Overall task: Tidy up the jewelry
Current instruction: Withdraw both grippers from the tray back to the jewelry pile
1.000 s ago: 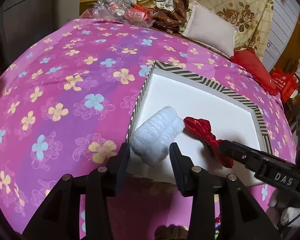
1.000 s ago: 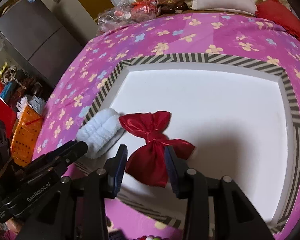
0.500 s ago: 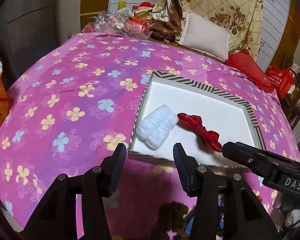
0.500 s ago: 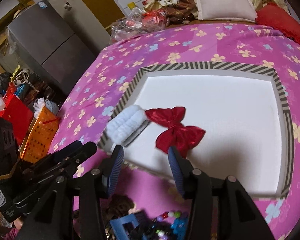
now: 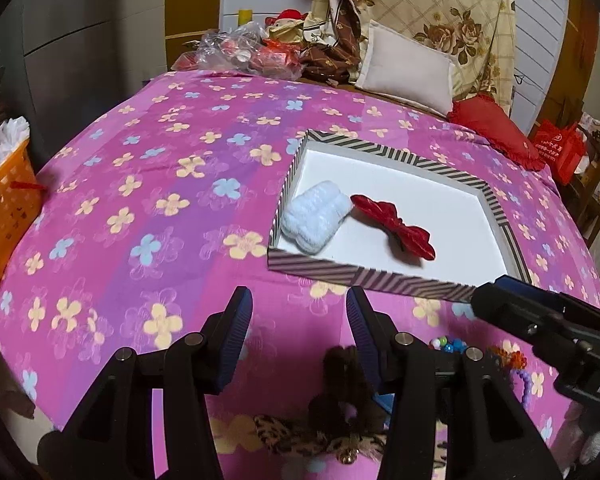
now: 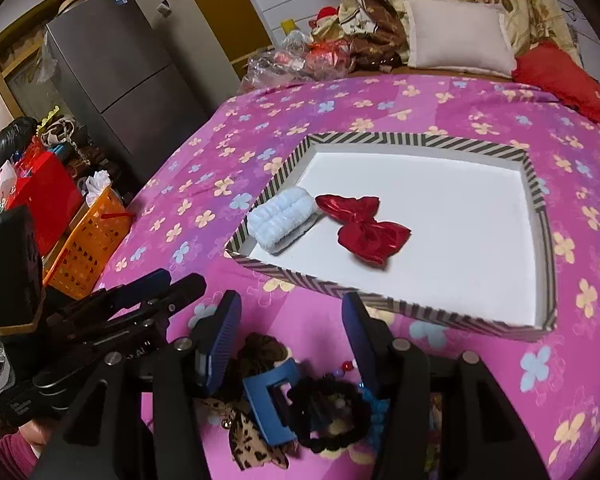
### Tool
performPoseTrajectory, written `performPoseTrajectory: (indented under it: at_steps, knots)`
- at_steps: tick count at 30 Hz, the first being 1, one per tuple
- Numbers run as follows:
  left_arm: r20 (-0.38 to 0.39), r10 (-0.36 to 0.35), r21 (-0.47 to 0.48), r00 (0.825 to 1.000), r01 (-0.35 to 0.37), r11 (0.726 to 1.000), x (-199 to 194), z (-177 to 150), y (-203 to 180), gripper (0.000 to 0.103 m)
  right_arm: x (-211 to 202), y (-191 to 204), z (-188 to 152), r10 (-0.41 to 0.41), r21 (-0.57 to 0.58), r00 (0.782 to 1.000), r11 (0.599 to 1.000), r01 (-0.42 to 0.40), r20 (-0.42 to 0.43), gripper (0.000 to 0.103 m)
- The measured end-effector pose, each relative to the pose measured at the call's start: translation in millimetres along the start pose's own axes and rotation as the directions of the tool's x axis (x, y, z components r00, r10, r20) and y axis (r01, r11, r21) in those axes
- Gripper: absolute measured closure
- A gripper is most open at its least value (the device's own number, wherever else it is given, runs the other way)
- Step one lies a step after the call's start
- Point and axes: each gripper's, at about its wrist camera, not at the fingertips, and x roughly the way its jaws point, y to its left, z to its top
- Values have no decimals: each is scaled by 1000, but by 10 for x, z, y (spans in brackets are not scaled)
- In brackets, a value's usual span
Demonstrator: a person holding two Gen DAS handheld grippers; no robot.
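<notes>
A striped-rim box (image 5: 364,276) (image 6: 380,294) with a white floor lies on the pink flowered cloth. In it lie a fluffy pale-blue hair piece (image 5: 316,218) (image 6: 282,216) at the left and a red bow (image 5: 396,228) (image 6: 364,228) beside it. My left gripper (image 5: 298,312) is open and empty, short of the box's near rim. My right gripper (image 6: 292,320) is open and empty above a pile: a blue claw clip (image 6: 272,404), a black scrunchie (image 6: 332,412), a brown scrunchie (image 6: 260,352) (image 5: 344,384), a leopard bow (image 6: 252,440) and coloured beads (image 5: 448,344).
An orange basket (image 5: 4,216) (image 6: 88,244) stands off the left edge. Pillows (image 5: 404,68) and plastic bags (image 5: 236,48) lie at the far side. A grey fridge (image 6: 112,68) stands at the left.
Both grippers have drawn back from the box, empty. The pale-blue hair piece and red bow stay in the box. The pile of hair pieces has come into view near me.
</notes>
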Motion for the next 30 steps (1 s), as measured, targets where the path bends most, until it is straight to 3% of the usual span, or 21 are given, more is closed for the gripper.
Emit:
performPoseTrajectory:
  at_steps: [19, 30]
  knots:
    - [-5, -20, -16, 1000, 20, 1000, -214, -207, -113, 62, -413, -117, -273, -171, 2, 982, 985, 171, 84, 37]
    - [-18, -9, -20, 1000, 8, 1000, -268, -315, -88, 62, -540, -205, -376, -203, 13, 975, 979, 202, 92, 35]
